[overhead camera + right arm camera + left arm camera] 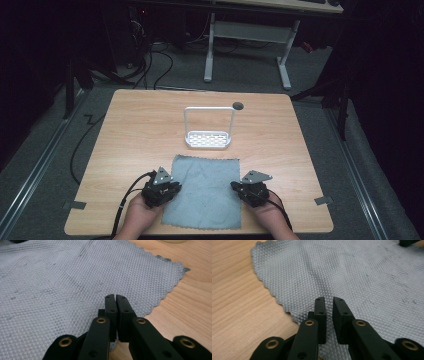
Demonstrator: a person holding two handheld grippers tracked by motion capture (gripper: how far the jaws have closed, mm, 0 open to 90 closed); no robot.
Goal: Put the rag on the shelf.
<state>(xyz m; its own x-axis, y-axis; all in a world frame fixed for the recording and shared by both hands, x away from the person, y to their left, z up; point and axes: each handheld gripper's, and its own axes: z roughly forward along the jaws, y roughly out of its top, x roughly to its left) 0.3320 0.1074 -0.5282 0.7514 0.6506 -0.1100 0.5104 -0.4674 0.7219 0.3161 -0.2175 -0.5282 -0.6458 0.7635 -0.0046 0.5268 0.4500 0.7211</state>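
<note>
A grey waffle-textured cloth (205, 190) lies flat near the front edge of the wooden table (135, 130). My left gripper (175, 188) rests at the cloth's left edge, held by a hand. In the left gripper view the cloth (362, 277) spreads ahead, and that gripper (329, 300) stands over its scalloped edge, jaws a narrow gap apart with nothing between them. My right gripper (234, 186) sits at the cloth's right edge. In the right gripper view its jaws (115, 297) are pressed together above the cloth (62, 277), just inside the edge.
A white perforated rack (208, 139) with a tall wire handle stands behind the cloth at mid-table. A round cable hole (238, 105) is near the far edge. Bare wood extends left and right of the cloth. A desk frame and cables stand on the floor beyond.
</note>
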